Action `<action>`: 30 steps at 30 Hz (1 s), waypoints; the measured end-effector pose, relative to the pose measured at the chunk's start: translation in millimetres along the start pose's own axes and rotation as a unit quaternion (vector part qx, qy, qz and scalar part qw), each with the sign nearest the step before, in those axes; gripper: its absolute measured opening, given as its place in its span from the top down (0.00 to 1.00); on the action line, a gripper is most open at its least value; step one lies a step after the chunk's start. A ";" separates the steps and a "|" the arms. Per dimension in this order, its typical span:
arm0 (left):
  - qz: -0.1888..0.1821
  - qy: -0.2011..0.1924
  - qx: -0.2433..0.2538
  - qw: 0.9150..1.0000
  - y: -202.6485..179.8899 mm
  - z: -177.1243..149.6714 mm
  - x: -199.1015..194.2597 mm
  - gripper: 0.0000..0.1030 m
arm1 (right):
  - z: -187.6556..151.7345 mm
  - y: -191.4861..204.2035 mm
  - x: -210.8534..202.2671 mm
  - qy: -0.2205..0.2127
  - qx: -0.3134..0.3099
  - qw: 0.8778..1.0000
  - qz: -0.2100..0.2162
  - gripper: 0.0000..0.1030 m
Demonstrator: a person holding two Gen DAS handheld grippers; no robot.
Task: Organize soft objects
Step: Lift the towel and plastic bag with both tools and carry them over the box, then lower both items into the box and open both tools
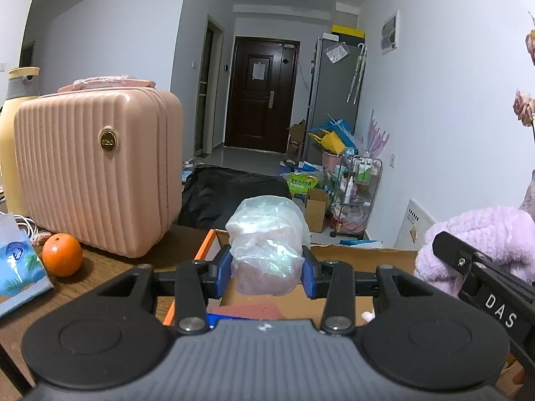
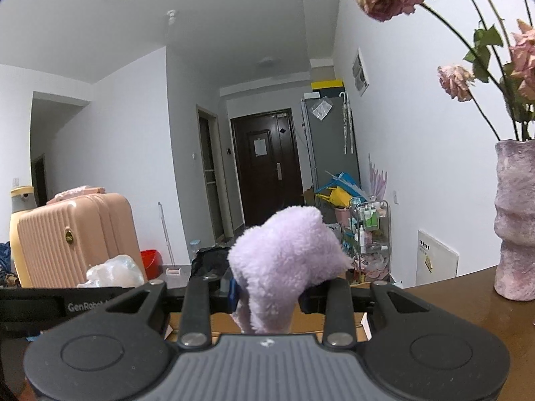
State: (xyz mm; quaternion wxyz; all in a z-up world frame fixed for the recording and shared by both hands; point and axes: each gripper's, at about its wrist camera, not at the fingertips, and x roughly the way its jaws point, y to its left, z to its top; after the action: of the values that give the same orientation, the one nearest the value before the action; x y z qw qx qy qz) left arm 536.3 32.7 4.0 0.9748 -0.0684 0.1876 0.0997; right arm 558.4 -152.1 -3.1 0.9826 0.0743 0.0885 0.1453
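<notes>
Left-wrist view shows the plastic-wrapped bundle (image 1: pixel 267 250) clamped between the blue pads (image 1: pixel 224 267) of my left gripper (image 1: pixel 267 269), sticking up and forward from the jaws. Just below and ahead of it sits the open cardboard box (image 1: pixel 361 257), with a reddish item (image 1: pixel 247 310) and a bit of blue already lying inside, under my fingers. To the right of this tool, my right gripper (image 2: pixel 269 292) is pinched tight on the purple fleece cloth (image 2: pixel 284 260), which bulges above the jaws and hangs down below them over the box edge.

So I judge both soft things picked up and carried to the box, neither yet let go; dropping them in is what remains. Whether more soft things wait elsewhere I cannot tell.

Left of my left tool stand an orange (image 1: pixel 62 255), a tissue pack (image 1: pixel 16 264) and a pink case (image 1: pixel 97 173); right of my right tool, a vase (image 2: pixel 516 220).
</notes>
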 end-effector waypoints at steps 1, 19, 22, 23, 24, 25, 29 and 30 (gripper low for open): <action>0.001 0.001 0.002 1.000 -0.5 -0.2 2.1 0.59 | -0.3 0.7 1.6 0.002 -0.002 1.000 0.000 0.69; 0.026 0.009 0.046 0.999 -11.0 -10.2 25.6 0.59 | -2.2 1.1 32.3 0.049 -0.029 0.998 0.006 0.69; 0.030 0.010 0.049 0.998 -11.0 -11.3 27.1 0.59 | -4.8 1.9 34.2 0.056 -0.031 0.998 0.007 0.69; 0.030 0.011 0.050 0.998 -11.0 -11.7 27.4 0.59 | -4.9 2.8 35.5 0.058 -0.033 0.998 0.007 0.69; 0.029 0.011 0.050 0.998 -11.4 -12.0 27.5 0.58 | -5.4 3.1 36.3 0.061 -0.033 0.998 0.007 0.67; 0.028 0.011 0.049 0.998 -11.4 -11.8 27.7 0.53 | -5.9 3.3 36.7 0.062 -0.033 0.997 0.006 0.65; 0.032 0.004 0.043 0.999 -8.3 -12.1 24.9 0.28 | -5.0 1.3 38.1 0.066 -0.026 0.997 0.000 0.54; 0.035 0.003 0.040 0.999 -7.4 -11.7 24.0 0.21 | -5.1 0.6 38.7 0.069 -0.024 0.997 -0.002 0.49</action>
State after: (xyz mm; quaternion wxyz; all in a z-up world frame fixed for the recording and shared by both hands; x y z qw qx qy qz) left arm 555.6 27.6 -15.2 0.9722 -0.0232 0.1963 0.1257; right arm 593.7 -139.4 -13.9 0.9760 0.0405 0.1525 0.1503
